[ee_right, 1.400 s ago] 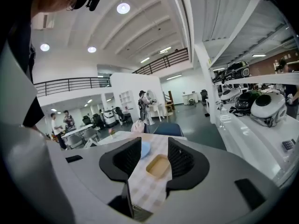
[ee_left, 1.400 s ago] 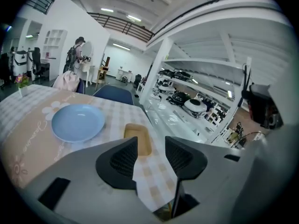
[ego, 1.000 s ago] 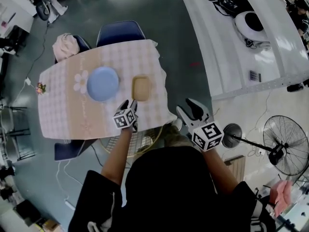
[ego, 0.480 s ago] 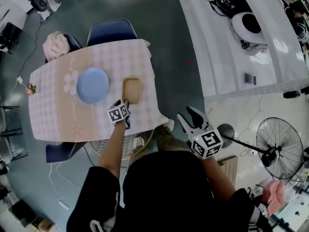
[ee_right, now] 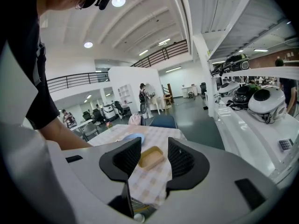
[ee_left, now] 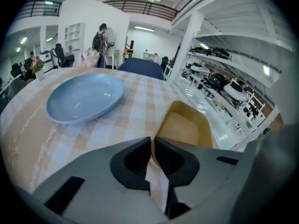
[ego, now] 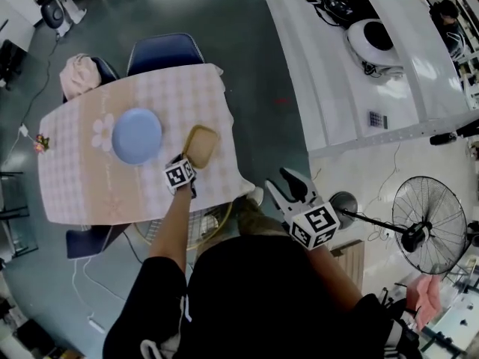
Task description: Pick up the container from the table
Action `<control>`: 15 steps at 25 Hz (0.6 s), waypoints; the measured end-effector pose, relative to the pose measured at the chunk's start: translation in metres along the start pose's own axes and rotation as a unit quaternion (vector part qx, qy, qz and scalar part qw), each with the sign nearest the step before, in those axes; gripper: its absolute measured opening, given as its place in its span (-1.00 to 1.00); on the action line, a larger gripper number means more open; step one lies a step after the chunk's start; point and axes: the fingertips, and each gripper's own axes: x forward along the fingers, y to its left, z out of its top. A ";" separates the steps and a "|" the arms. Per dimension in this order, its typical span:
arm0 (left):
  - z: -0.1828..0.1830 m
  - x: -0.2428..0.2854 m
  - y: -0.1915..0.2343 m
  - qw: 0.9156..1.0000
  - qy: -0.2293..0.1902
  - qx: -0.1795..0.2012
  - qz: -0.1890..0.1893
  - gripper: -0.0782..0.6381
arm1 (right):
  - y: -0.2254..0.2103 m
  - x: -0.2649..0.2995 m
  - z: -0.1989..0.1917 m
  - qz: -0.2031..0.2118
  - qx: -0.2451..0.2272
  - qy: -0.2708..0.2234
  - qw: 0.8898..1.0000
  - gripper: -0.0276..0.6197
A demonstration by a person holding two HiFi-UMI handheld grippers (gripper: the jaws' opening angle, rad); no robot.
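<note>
A tan rectangular container (ego: 202,145) lies on the checked tablecloth near the table's right end, turned at an angle. My left gripper (ego: 188,161) is at its near edge. In the left gripper view the container (ee_left: 187,127) rises just beyond the jaws; they are closing, and the left gripper (ee_left: 153,153) has the thin near rim pinched between its pads. My right gripper (ego: 287,185) hangs off the table's right side, open, with nothing between its fingers. Through the jaws of the right gripper (ee_right: 153,163) I see the container (ee_right: 148,156) far off.
A blue plate (ego: 137,135) sits left of the container on the table (ego: 75,178). A blue chair (ego: 165,51) stands at the far side. A wire basket (ego: 202,226) is under the near edge. A floor fan (ego: 430,223) stands at the right.
My left gripper came down to the container's near rim and its jaws went from wide open to nearly closed on it. The container now sits turned at an angle. The right gripper barely moved.
</note>
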 end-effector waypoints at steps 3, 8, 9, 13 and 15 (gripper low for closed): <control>0.009 -0.009 -0.003 1.000 -0.019 0.015 -0.007 -0.70 | 0.005 -0.003 0.000 -0.003 0.003 -0.005 1.000 -0.46; 0.027 -0.038 -0.014 0.997 -0.039 0.061 -0.032 -0.71 | 0.020 0.000 0.002 0.005 -0.003 -0.014 1.000 -0.46; 0.030 -0.047 -0.014 0.996 -0.044 0.062 -0.037 -0.71 | 0.023 0.000 0.004 0.005 -0.004 -0.017 1.000 -0.46; 0.035 -0.085 -0.017 0.994 -0.060 0.068 -0.066 -0.71 | 0.032 0.004 0.014 0.003 -0.011 -0.032 0.999 -0.46; 0.035 -0.104 -0.019 0.992 -0.068 0.063 -0.080 -0.71 | 0.036 0.004 0.019 0.000 -0.020 -0.036 0.999 -0.46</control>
